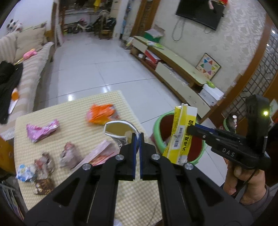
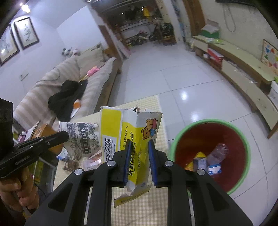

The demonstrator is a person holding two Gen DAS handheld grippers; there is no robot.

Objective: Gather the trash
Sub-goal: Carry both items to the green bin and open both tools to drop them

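Covering the table (image 1: 73, 111), checked matting meets white floor tiles (image 1: 97, 57).

A: What can't you make out on the table (image 1: 74, 111)?

B: The wrappers (image 1: 44, 164) at its left are blurred; the print is unreadable. The cup (image 1: 119, 129) is partly hidden behind the left gripper (image 1: 137, 139).

A: And the bin (image 2: 211, 146)?

B: In the left view the box (image 1: 182, 133) covers much of it. In the right view its near rim sits behind the right gripper (image 2: 139, 153). The TV (image 1: 199, 13) is cut off by the top edge.
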